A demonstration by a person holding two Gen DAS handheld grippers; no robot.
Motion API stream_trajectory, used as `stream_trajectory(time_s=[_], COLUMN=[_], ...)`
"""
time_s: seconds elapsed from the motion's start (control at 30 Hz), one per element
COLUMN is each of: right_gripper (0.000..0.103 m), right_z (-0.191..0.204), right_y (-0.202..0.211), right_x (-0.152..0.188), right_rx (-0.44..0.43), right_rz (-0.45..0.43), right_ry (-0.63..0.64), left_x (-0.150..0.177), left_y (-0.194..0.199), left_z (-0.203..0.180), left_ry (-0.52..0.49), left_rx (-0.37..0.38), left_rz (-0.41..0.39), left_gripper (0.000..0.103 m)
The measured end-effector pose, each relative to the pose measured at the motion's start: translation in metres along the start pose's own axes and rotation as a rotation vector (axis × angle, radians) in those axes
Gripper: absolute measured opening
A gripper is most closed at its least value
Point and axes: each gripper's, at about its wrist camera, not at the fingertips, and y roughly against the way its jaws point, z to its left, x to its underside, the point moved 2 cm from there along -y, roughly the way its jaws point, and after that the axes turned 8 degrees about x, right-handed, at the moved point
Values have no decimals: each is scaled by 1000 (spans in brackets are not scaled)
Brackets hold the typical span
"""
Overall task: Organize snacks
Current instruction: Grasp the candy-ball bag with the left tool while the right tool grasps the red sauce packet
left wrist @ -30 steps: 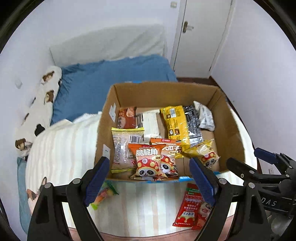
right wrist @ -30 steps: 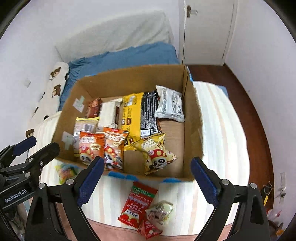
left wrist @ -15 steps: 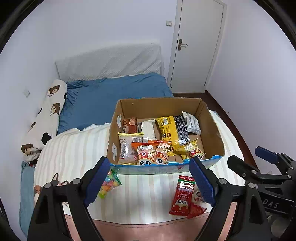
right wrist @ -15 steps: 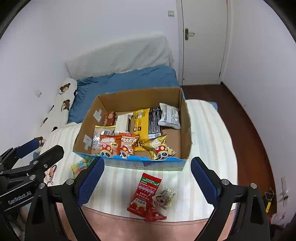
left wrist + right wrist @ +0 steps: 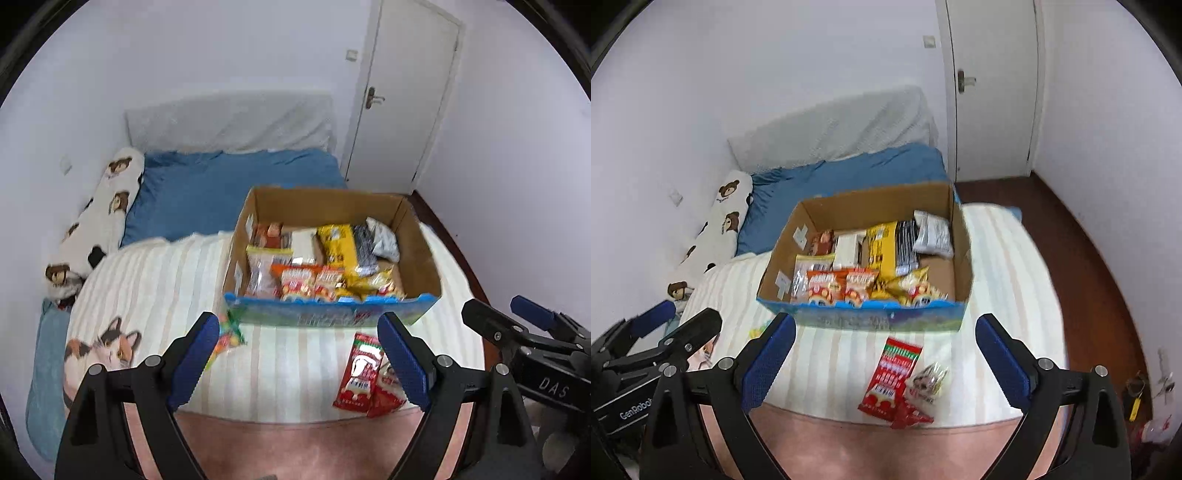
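A cardboard box (image 5: 421,243) (image 5: 962,258) with a blue front stands on the striped bed and holds several snack packets. In front of it lie a red packet (image 5: 360,373) (image 5: 892,373), a smaller red packet (image 5: 386,395) (image 5: 910,415) and a clear packet (image 5: 929,380). A colourful candy bag (image 5: 229,338) lies at the box's front left corner. My left gripper (image 5: 297,358) is open and empty, held back from the box. My right gripper (image 5: 884,362) is open and empty above the loose packets.
The striped blanket (image 5: 155,288) has a cat print at its left. A blue sheet (image 5: 221,192) and a bear-print pillow (image 5: 99,221) lie behind. A white door (image 5: 402,92) stands at the back right. Wooden floor (image 5: 1082,236) runs along the bed's right side.
Both grippers have pulled back and up from the box, so it looks smaller and farther. The loose packets and candy bag in front of it show fully.
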Motion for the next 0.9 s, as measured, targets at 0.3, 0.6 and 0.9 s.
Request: stream_trajectory(time_s=[0.3,0.6,0.9], right_gripper=[100,100,99], right_z=[-6,-42,-26], right_y=[-103,-197,-184], right_x=[52,112,100], right_rx=[-21,45,-41], right_rz=[243,481,423], right_ry=[-109,-263,-307], left_x=[44,76,57], left_y=[-56,-109,-171], left_z=[59,136,160], left_ry=[101,256,187], left_rx=[-121,-214,-186], left_rz=[159,309,402], left_gripper=[88,88,88])
